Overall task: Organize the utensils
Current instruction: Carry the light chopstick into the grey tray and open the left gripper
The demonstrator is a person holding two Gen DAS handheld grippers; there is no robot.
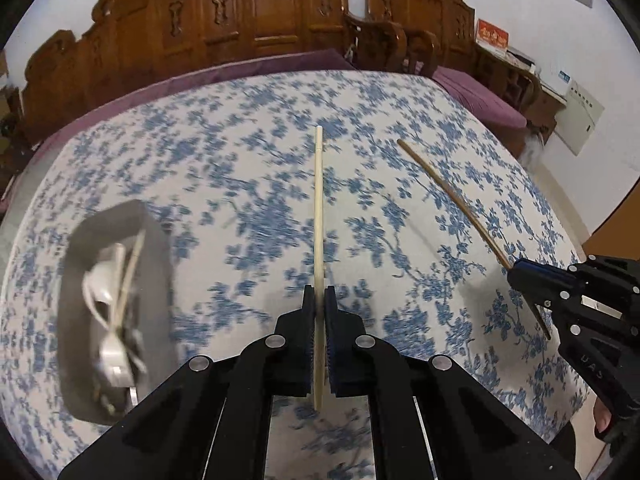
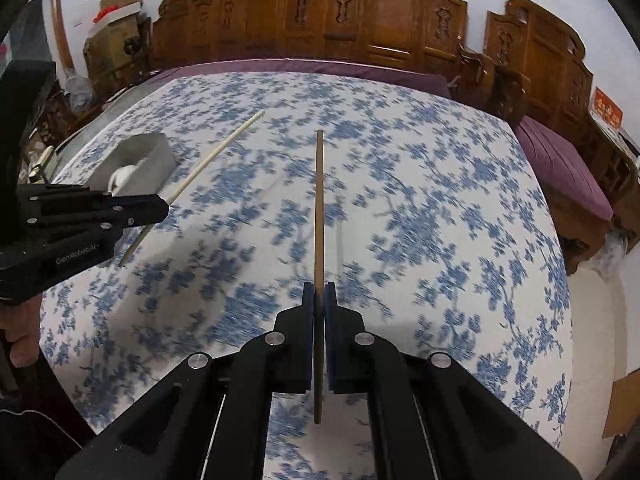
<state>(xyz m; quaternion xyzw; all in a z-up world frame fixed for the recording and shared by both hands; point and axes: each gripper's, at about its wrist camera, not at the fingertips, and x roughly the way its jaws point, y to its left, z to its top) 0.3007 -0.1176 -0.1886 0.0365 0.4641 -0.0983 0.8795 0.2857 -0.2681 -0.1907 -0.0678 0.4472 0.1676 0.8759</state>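
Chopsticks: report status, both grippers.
Left gripper shut on pale cream chopstick. Right gripper shut on dark brown chopstick. Grey utensil tray left, unobstructed.

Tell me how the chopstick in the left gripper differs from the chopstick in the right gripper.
The pale chopstick is cream-white; the brown chopstick is dark wood. The left gripper holds the pale chopstick, nearer the grey box; the right gripper holds the brown chopstick, farther from the box. Both are thin, straight, clamped between closed fingers and point forward above the floral tablecloth.

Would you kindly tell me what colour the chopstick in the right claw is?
Dark brown; the chopstick in the right claw shows best in the right wrist view.
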